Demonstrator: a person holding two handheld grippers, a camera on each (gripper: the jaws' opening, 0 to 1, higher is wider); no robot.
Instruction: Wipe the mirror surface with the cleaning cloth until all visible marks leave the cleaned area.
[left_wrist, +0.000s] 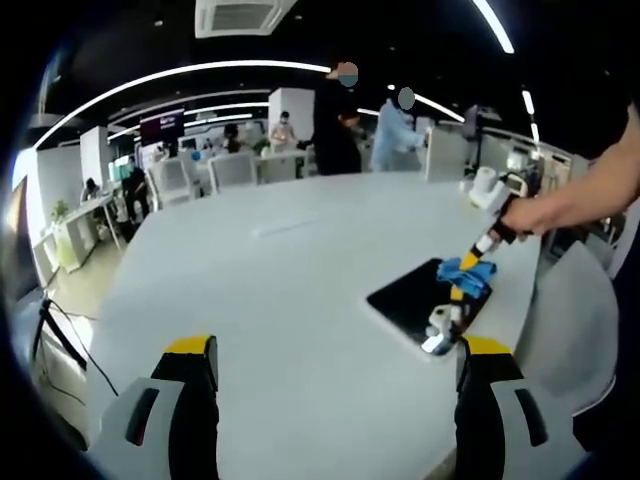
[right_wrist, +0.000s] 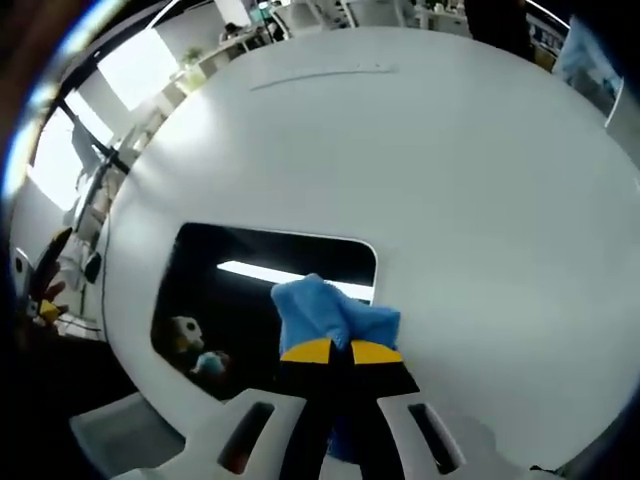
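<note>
Blue cleaning cloth (right_wrist: 330, 315) is pinched between the closed jaws of the right gripper (right_wrist: 340, 352), pressed onto the mirror (right_wrist: 260, 300) lying flat near the edge of the white table (right_wrist: 450, 180). Left gripper (left_wrist: 335, 350) hovers wide open, holding nothing.

We see mirror (right_wrist: 265, 300) flat on table (right_wrist: 450, 180), near its edge; cleaning cloth (right_wrist: 330, 315) on mirror, pinched in right gripper (right_wrist: 333, 350). Left gripper (left_wrist: 335, 360) above table, mirror ahead-right; chairs (left_wrist: 230, 170) behind table.
</note>
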